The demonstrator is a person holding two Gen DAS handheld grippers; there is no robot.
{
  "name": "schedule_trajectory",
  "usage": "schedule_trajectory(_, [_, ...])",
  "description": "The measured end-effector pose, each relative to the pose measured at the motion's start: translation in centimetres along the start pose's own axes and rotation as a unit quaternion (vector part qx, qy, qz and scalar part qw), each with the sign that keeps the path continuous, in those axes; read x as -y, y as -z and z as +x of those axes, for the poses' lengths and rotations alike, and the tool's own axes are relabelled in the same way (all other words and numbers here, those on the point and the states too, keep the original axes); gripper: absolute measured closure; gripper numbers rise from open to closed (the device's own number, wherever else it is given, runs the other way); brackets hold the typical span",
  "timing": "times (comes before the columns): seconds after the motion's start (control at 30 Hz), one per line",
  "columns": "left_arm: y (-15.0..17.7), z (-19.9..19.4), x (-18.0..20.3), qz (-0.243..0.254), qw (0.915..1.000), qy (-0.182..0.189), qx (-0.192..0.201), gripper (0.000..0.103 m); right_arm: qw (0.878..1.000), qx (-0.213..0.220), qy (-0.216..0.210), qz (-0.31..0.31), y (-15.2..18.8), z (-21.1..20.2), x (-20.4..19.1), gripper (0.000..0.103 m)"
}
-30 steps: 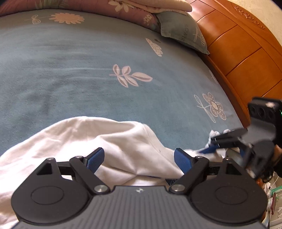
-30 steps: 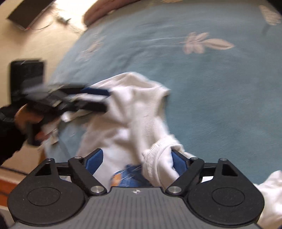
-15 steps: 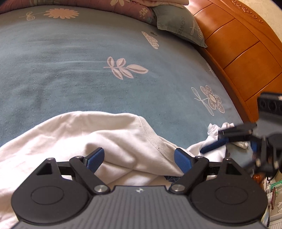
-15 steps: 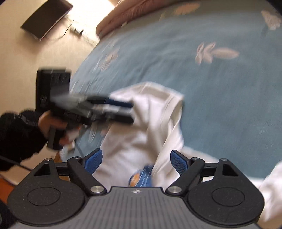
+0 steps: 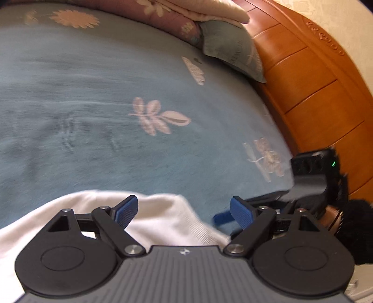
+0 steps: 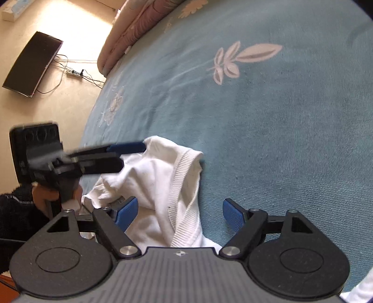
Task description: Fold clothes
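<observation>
Both hand-held grippers hung over the white garment [image 6: 163, 186] on the bed [image 6: 279, 116]: the left hand-held gripper [image 5: 184, 209] gaped wide above its body, the right hand-held gripper [image 6: 179, 212], empty-jawed and closing slightly, straddled the ribbed hem [image 6: 186, 186] running away ahead, nearer it.

Ahead of both grippers the blue bedspread [image 5: 98, 111] lies broad and bare, open for passing. The crumpled white garment [image 6: 163, 186] bunches up at the near edge. The wooden headboard [image 5: 310, 93] walls off the right side, with a grey pillow [image 5: 233, 49] and folded quilt [image 5: 167, 18] closing the far end. The left gripper [image 6: 130, 153] reaches across just above the garment's left part.
</observation>
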State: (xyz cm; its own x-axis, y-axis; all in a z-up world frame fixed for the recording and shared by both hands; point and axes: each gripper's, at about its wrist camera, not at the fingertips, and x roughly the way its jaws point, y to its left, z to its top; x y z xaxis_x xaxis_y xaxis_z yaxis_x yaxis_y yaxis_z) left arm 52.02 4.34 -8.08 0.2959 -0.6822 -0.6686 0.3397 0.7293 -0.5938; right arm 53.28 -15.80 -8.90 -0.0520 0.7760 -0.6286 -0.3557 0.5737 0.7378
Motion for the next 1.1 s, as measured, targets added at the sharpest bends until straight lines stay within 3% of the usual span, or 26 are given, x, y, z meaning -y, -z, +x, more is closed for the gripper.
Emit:
schedule_trajectory(0.13, [1.3, 2.3, -1.8, -0.056, 0.9965, -0.011, -0.062, 0.017, 1.000, -0.009, 0.002, 0.003, 0.3, 0.1, 0.3, 0.019])
schedule_trajectory(0.27, [3.7, 0.5, -3.3, -0.099, 0.9924, -0.009, -0.071, 0.018, 1.000, -0.016, 0.002, 0.002, 0.6, 0.0, 0.5, 0.019])
schedule_trajectory(0.4, [2.2, -0.5, -2.6, -0.049, 0.9960, -0.026, -0.070, 0.018, 1.000, -0.011, -0.006, 0.011, 1.0, 0.0, 1.1, 0.019])
schedule_trajectory(0.5, [0.6, 0.7, -2.1, -0.019, 0.9977, -0.009, -0.064, 0.018, 1.000, -0.003, -0.010, 0.017, 1.2, 0.0, 1.4, 0.018])
schedule_trajectory(0.57, [0.0, 2.1, -2.2, -0.019, 0.9973, -0.001, -0.071, 0.018, 1.000, -0.001, -0.009, 0.016, 1.4, 0.0, 1.4, 0.018])
schedule_trajectory(0.63, [0.2, 3.1, -2.8, -0.027, 0.9954, -0.025, -0.089, 0.019, 1.000, -0.003, -0.005, 0.012, 1.4, 0.0, 1.1, 0.018])
schedule_trajectory(0.77, [2.0, 1.1, -4.1, -0.056, 0.9934, -0.036, -0.094, 0.020, 1.000, -0.014, 0.002, 0.003, 1.3, -0.1, 0.7, 0.018])
schedule_trajectory(0.87, [2.7, -0.7, -4.0, -0.042, 0.9922, -0.053, -0.104, 0.021, 1.000, -0.017, 0.000, 0.007, 1.0, -0.1, 0.7, 0.018])
schedule_trajectory(0.97, [3.0, -1.7, -3.7, -0.016, 0.9910, -0.065, -0.116, 0.021, 0.999, -0.024, -0.024, 0.025, 0.6, 0.4, 0.8, 0.017])
schedule_trajectory(1.1, [3.1, -1.5, -3.8, -0.016, 0.9923, -0.071, -0.100, 0.021, 0.997, -0.048, -0.056, 0.031, -0.3, 2.3, 0.8, 0.017])
